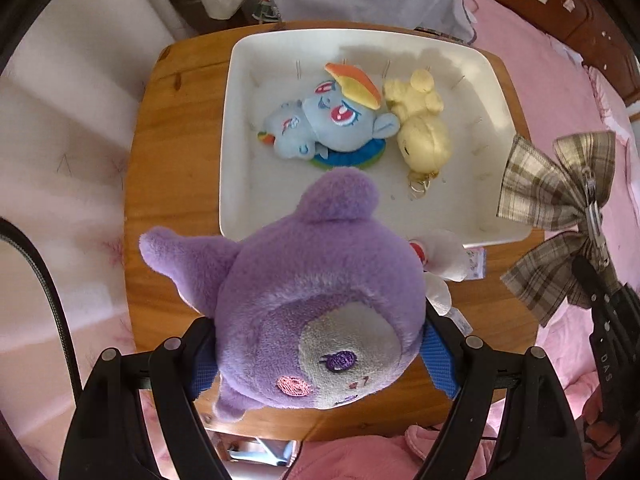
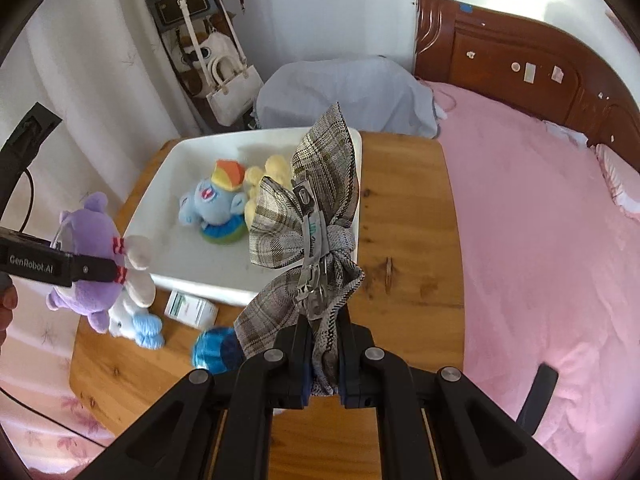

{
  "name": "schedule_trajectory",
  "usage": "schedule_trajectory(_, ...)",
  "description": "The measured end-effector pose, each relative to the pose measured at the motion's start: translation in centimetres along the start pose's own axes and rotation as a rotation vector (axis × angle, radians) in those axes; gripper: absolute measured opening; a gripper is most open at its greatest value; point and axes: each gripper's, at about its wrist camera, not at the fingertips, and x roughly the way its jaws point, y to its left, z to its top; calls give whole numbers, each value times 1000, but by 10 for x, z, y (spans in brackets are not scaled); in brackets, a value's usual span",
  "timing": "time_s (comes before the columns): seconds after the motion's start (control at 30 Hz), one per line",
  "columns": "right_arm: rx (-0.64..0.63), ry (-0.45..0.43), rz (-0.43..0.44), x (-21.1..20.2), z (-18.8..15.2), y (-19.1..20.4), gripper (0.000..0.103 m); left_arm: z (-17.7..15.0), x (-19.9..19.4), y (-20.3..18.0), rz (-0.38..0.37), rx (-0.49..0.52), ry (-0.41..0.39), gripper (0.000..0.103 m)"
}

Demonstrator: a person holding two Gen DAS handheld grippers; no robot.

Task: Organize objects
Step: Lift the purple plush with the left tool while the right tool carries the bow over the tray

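My left gripper (image 1: pixel 320 356) is shut on a purple plush toy (image 1: pixel 304 296) and holds it above the wooden table (image 1: pixel 172 152), just in front of the white tray (image 1: pixel 496 80); it also shows in the right wrist view (image 2: pixel 86 240). A blue pony plush (image 1: pixel 324 120) and a yellow plush (image 1: pixel 420 128) lie in the tray. My right gripper (image 2: pixel 324 364) is shut on a plaid bow hair clip (image 2: pixel 304 216), held above the table by the tray's (image 2: pixel 192 280) right side; the bow also shows in the left wrist view (image 1: pixel 556 216).
On the table in front of the tray lie a white and blue plush (image 2: pixel 136 324), a small white box (image 2: pixel 190 308) and a blue round object (image 2: pixel 216 350). A pink bed (image 2: pixel 540 240) lies to the right. Handbags (image 2: pixel 228 92) hang behind.
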Motion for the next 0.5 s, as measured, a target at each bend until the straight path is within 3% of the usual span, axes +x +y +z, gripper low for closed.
schedule_trajectory(0.5,1,-52,-46,53,43,20,9,57,21,7,-27,90,-10,86)
